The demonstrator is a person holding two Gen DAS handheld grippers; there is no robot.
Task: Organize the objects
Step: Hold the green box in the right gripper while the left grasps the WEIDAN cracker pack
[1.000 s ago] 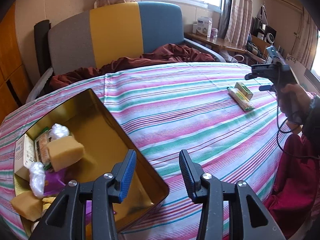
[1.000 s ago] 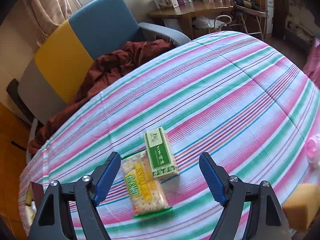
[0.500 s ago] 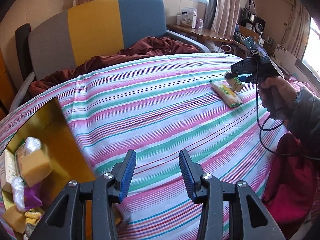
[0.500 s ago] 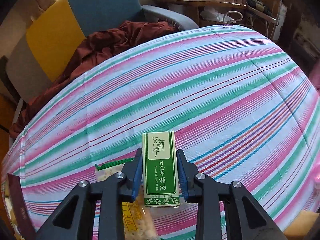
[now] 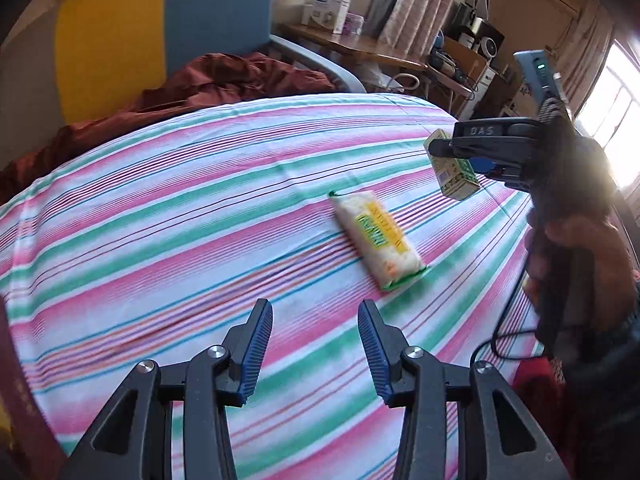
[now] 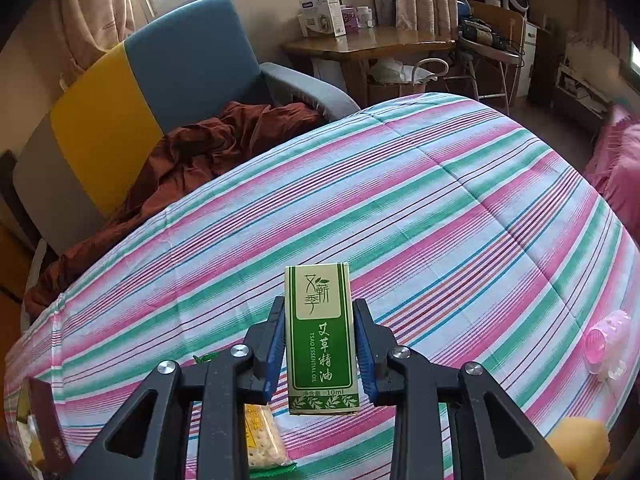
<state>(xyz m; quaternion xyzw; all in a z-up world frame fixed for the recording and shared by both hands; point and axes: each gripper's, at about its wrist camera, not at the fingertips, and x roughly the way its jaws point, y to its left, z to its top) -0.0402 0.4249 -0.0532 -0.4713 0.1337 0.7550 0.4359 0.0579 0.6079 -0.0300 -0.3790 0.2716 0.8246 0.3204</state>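
Observation:
My right gripper is shut on a green essential oil box and holds it upright, a little above the striped cloth. The left wrist view shows that gripper at the right, in a person's hand, with the box tilted in it. A white and yellow snack packet lies flat on the cloth, just below the held box; its end shows under my right fingers. My left gripper stands open over bare cloth, short of the packet, with nothing between its fingers.
The gold tin's dark rim shows at the far left edge. A pink plastic cup and a yellow sponge lie on the cloth to the right. Behind the table stand an armchair with a brown blanket and a wooden desk.
My right gripper closed on the green box and lifted it off the cloth. My left gripper swung right, away from the gold tin and toward the snack packet, still open.

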